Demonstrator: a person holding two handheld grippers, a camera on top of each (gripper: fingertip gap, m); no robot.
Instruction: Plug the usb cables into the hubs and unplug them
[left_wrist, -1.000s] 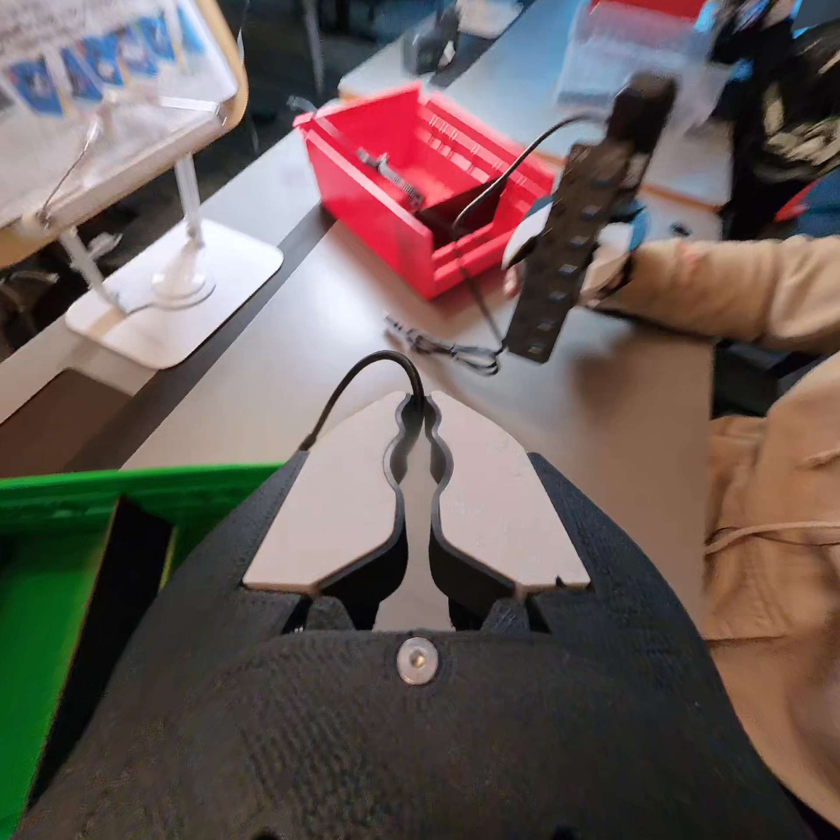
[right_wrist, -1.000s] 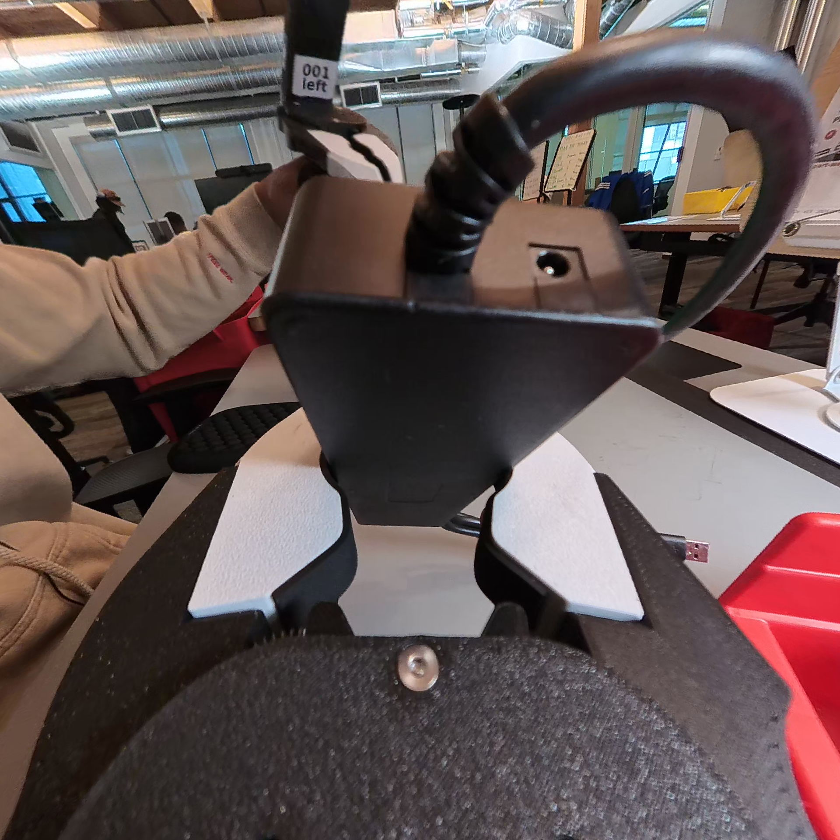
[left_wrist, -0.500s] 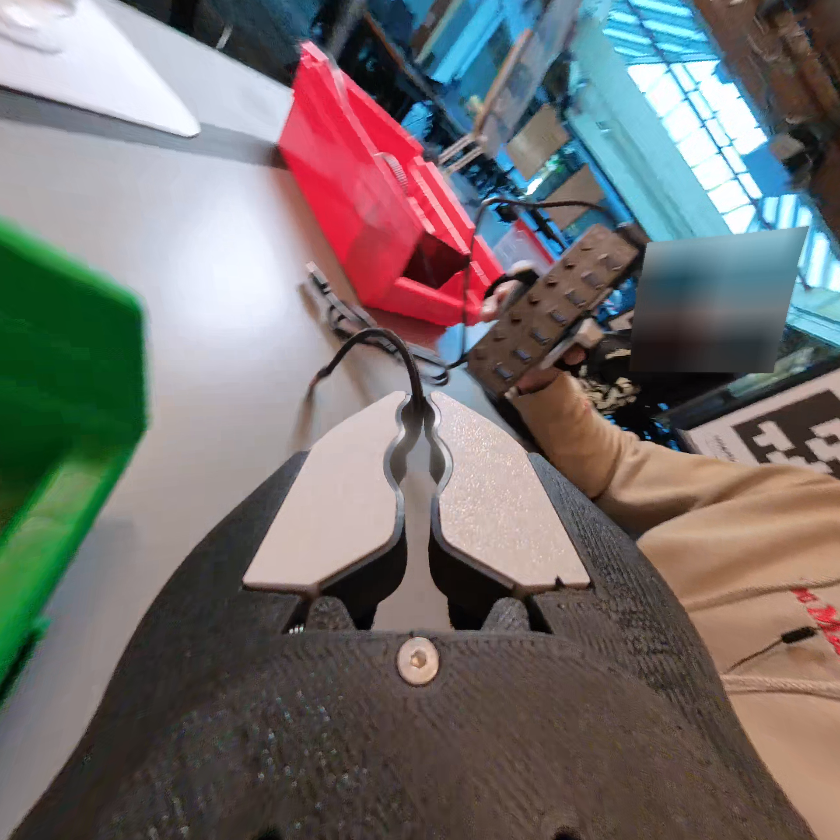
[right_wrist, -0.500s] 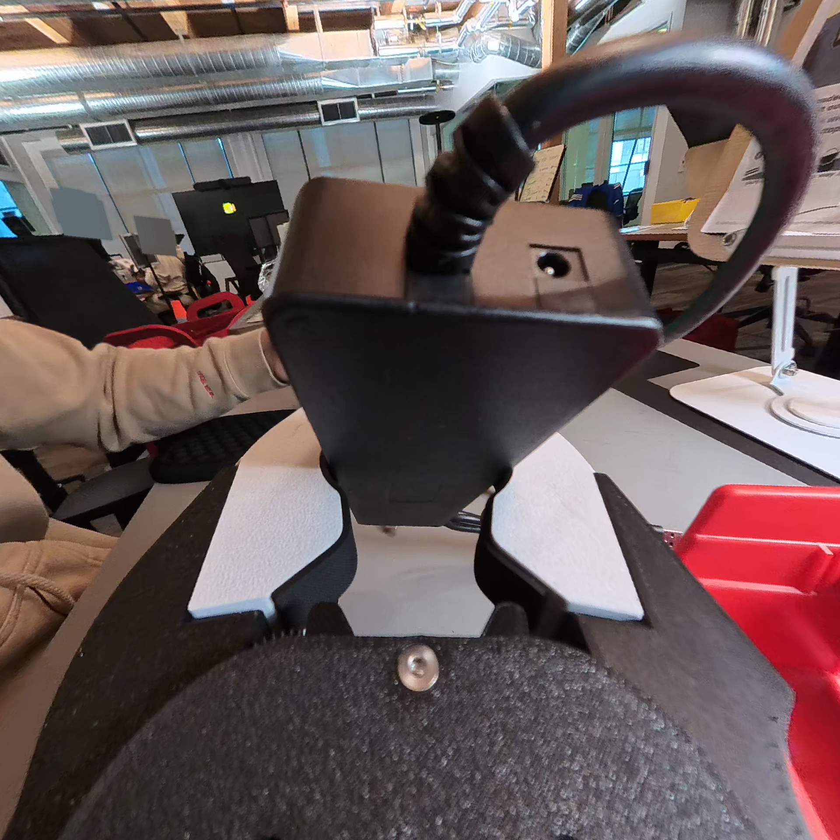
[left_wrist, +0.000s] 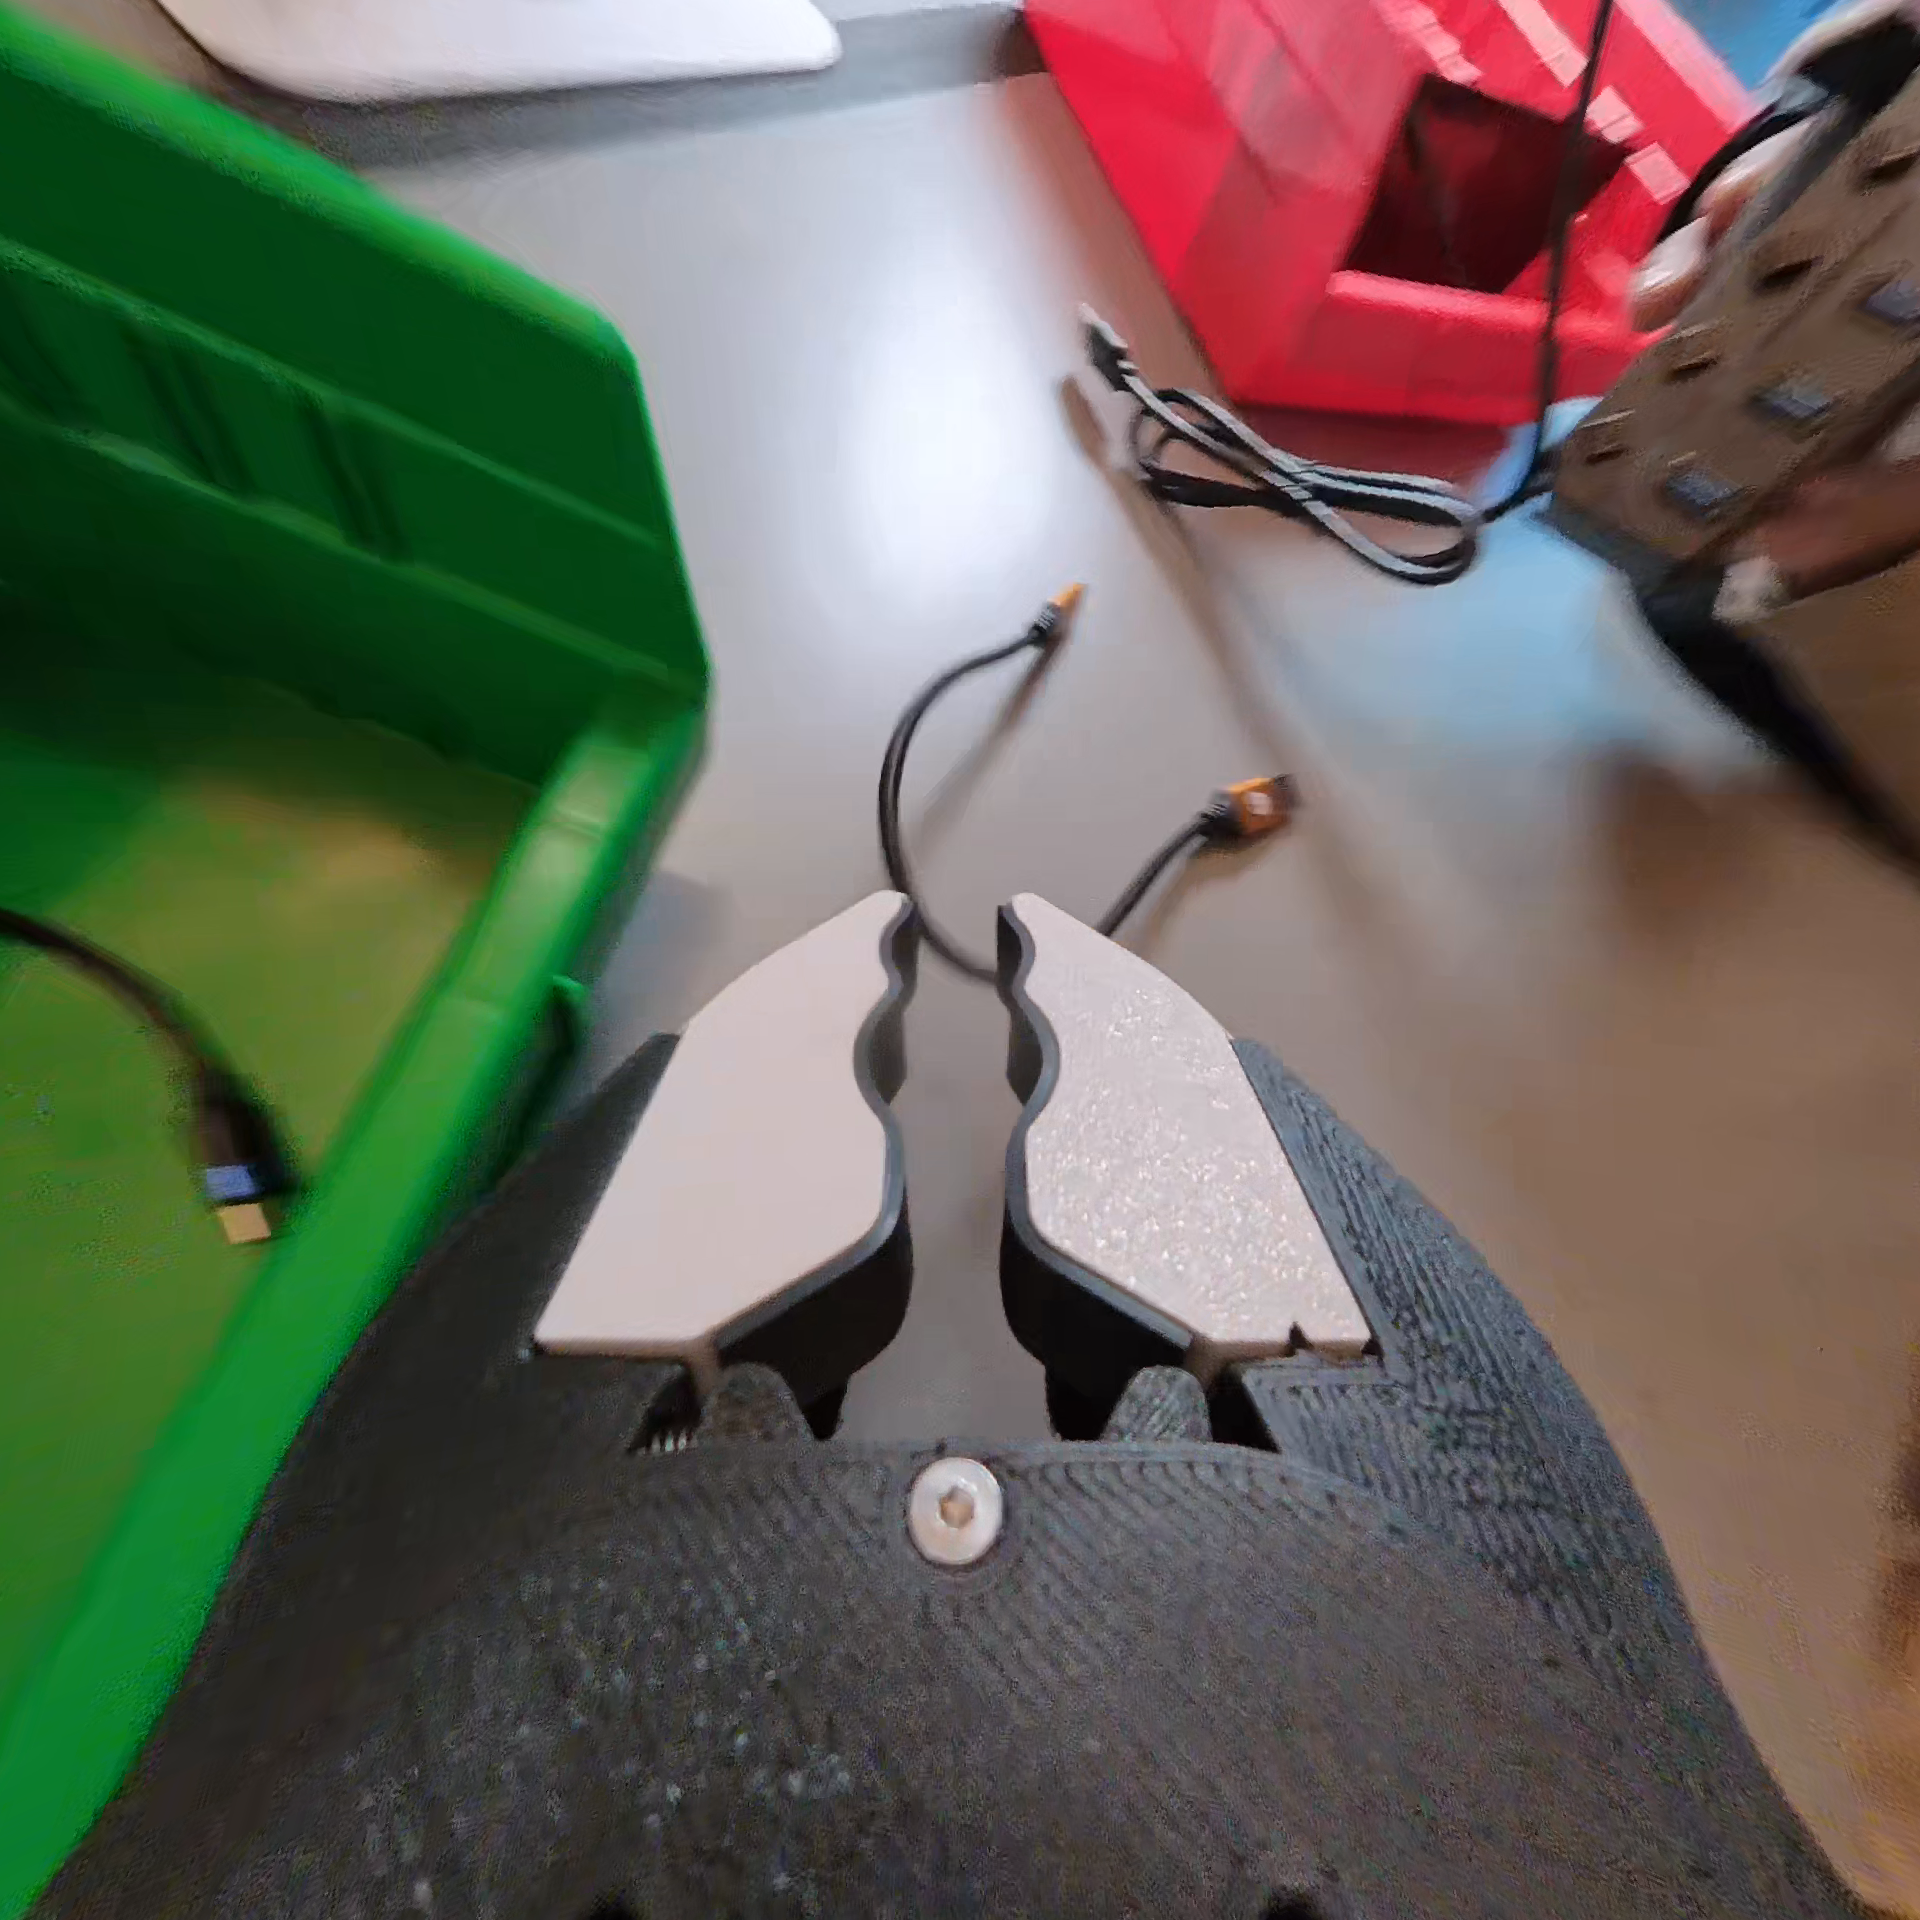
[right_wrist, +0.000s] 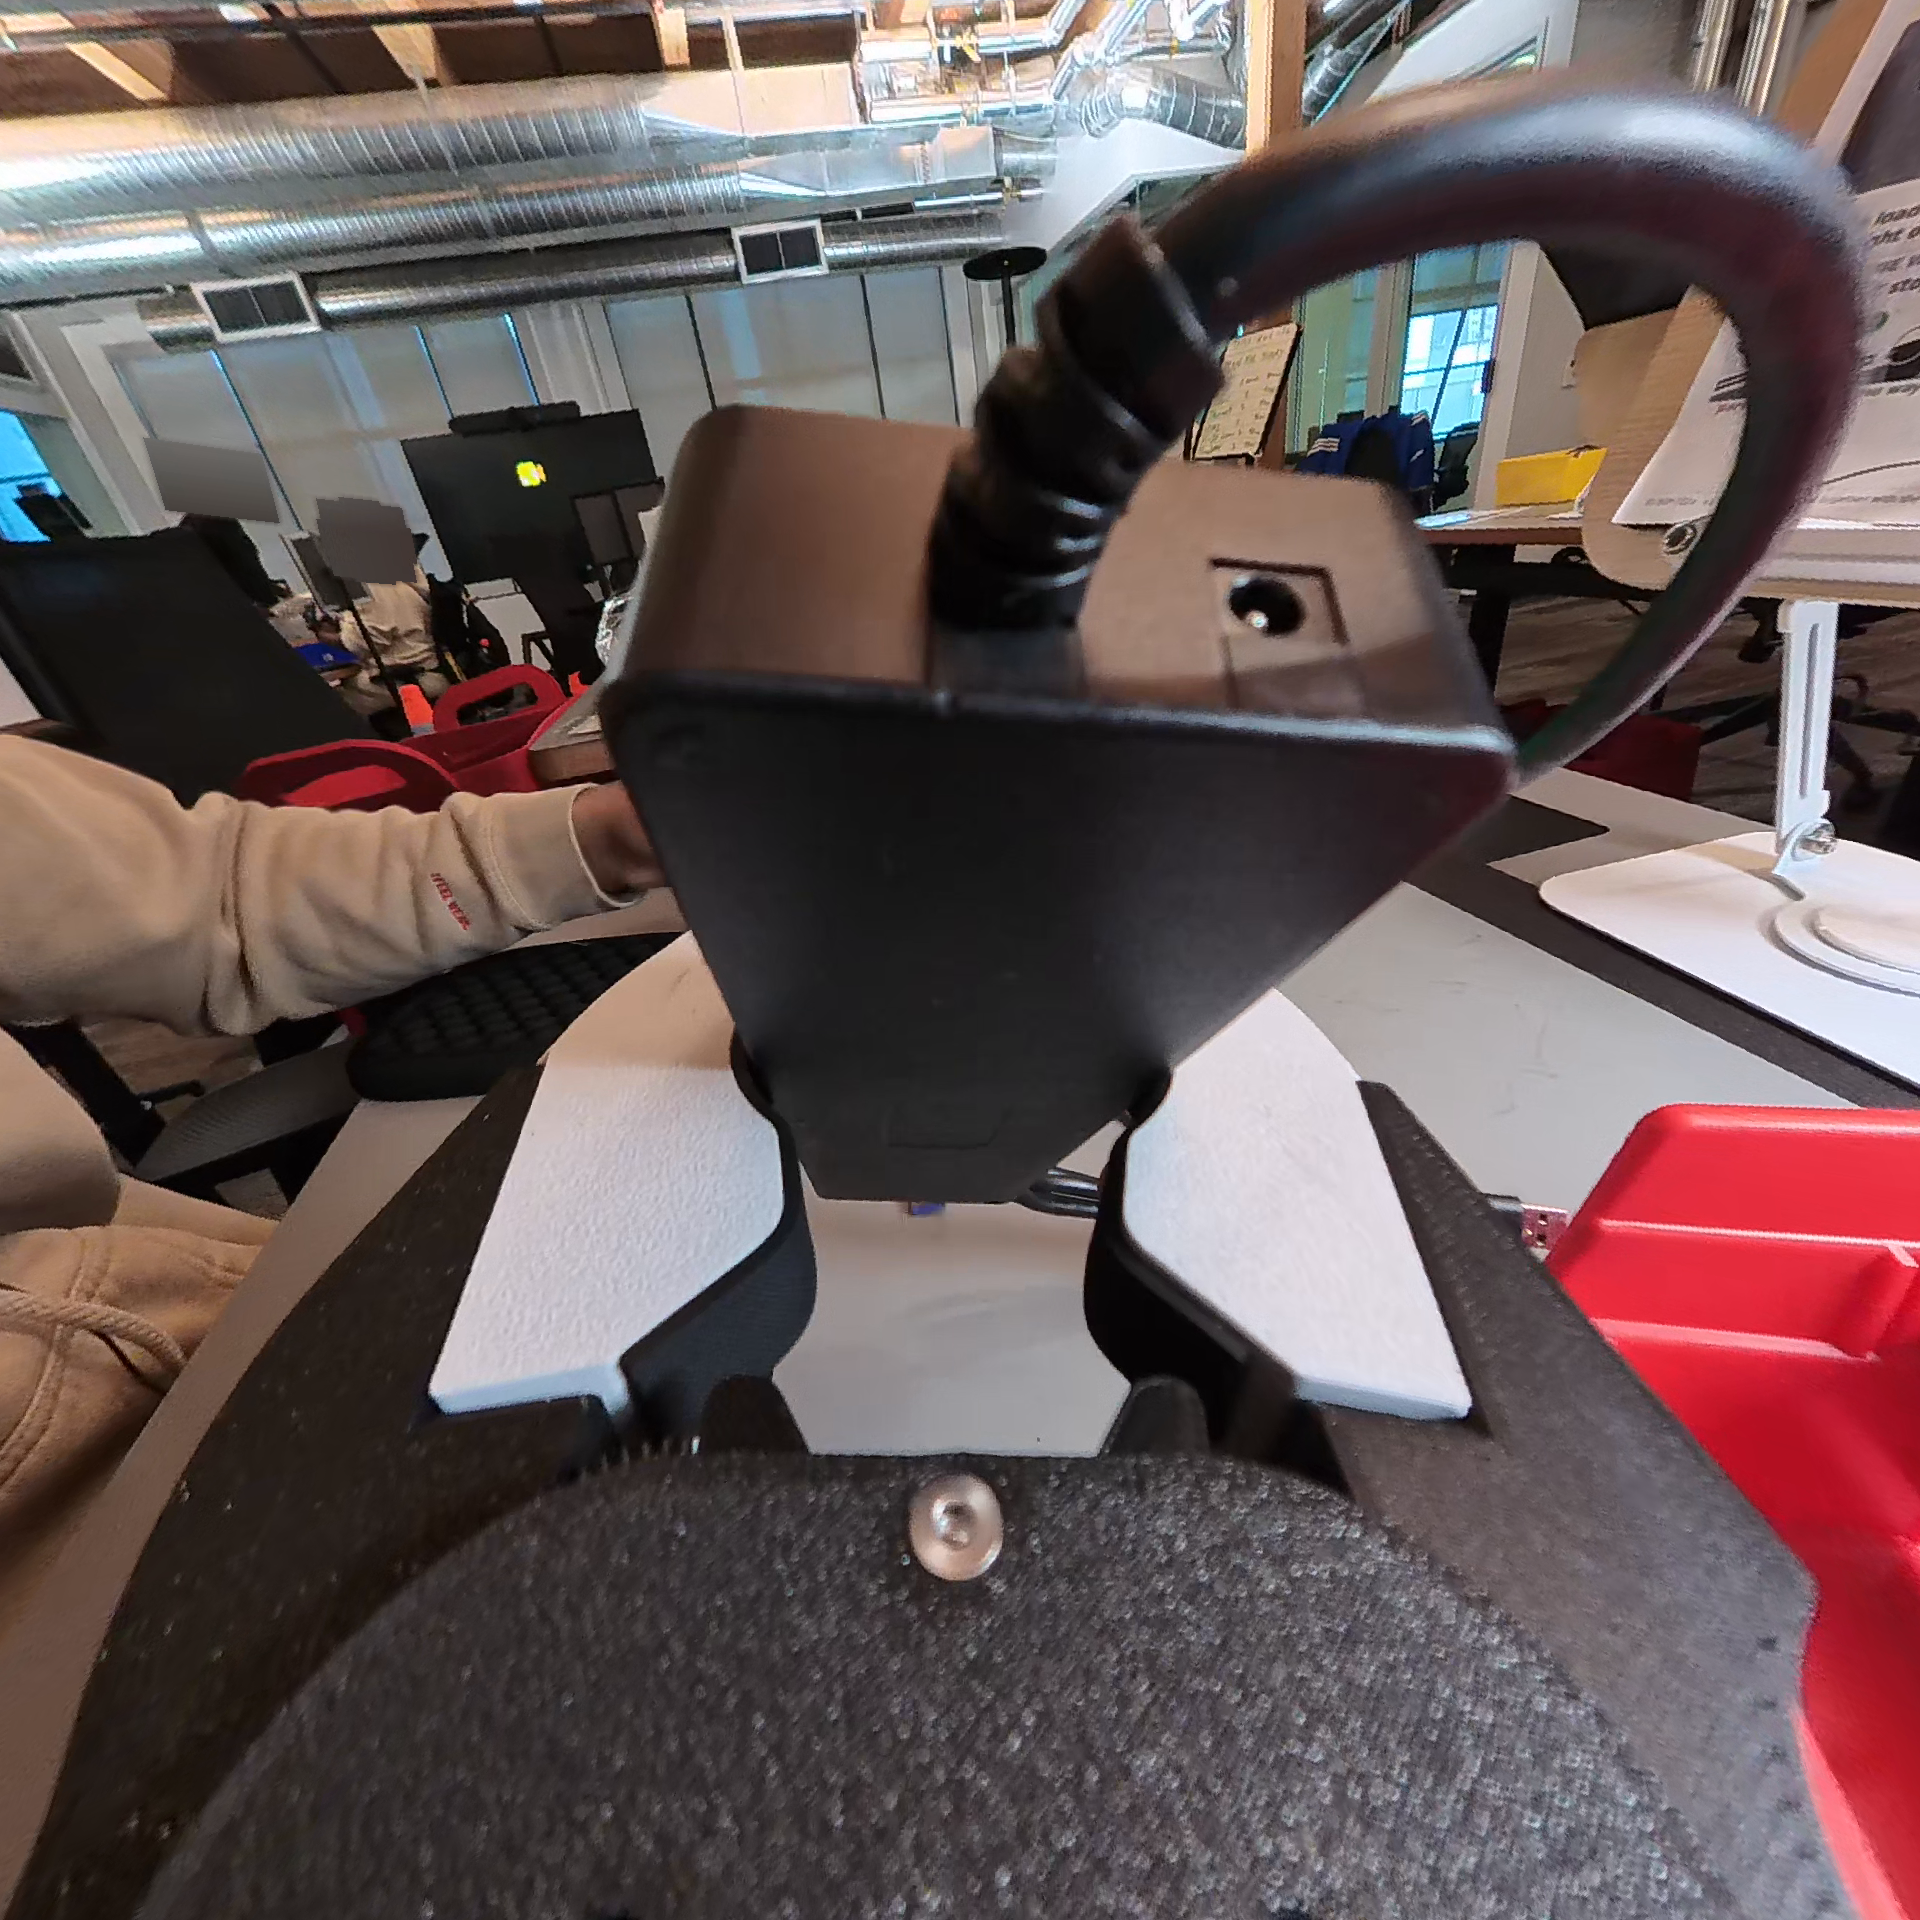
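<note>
Grey counter (left_wrist: 1403, 1039) in an open office under exposed ducts (right_wrist: 416, 187): left claw (left_wrist: 954, 925) released above a short black cable (left_wrist: 904, 769), right claw (right_wrist: 951, 1101) clenched on the USB hub (right_wrist: 1018, 831).

Right gripper (right_wrist: 954, 1132): fingers clamped on narrow end of black hub (right_wrist: 1039, 883), held upright. Thick black cord (right_wrist: 1558, 197) leaves hub top, arcing toward 2 o'clock. Red bin (right_wrist: 1756, 1299) at 4 o'clock on grey table (right_wrist: 1475, 1029). Beige sleeve (right_wrist: 281, 904) at 9 o'clock.
</note>
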